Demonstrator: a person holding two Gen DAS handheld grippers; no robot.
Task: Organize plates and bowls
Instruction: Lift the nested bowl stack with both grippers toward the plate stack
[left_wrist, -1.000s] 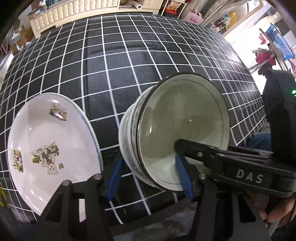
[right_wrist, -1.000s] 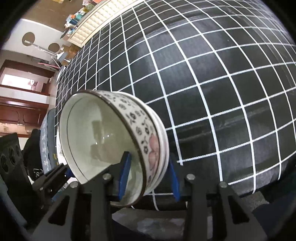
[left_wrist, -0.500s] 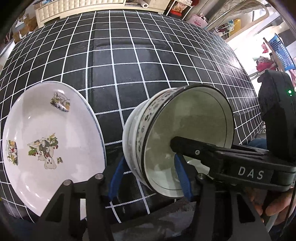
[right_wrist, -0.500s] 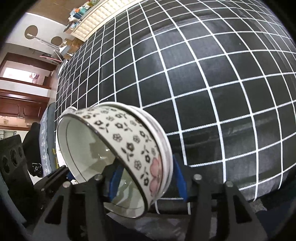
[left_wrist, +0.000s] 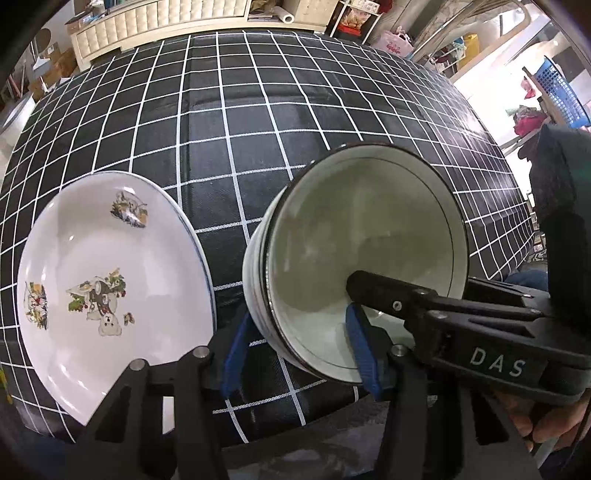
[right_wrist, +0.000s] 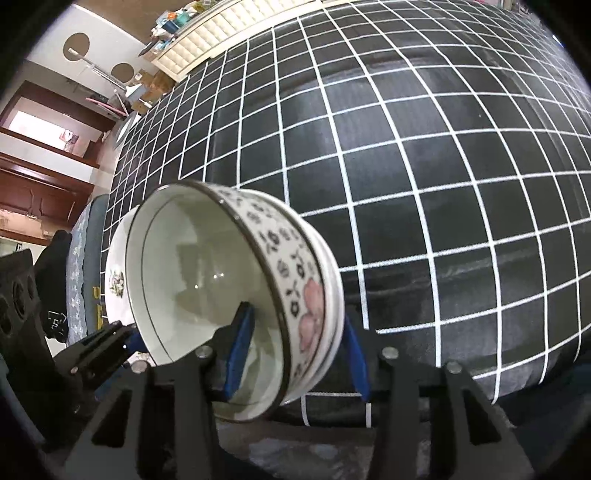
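Surface (left_wrist: 258, 122): black cloth with white grid lines, covers most of both views.
Plate (left_wrist: 110, 266): white, cartoon prints, lies on the surface at its near left edge, just left of the bowls.
Bowls (left_wrist: 365, 251): two nested, tipped on their side, opening toward the right; black flower pattern and a pink flower on the outer wall; near the front edge.
Right gripper (right_wrist: 295, 354): blue pads pinch the bowls' wall, one pad inside, one outside.
Left gripper (left_wrist: 299, 350): blue pads straddle the bowls' lower rim; whether they press it, I cannot tell.
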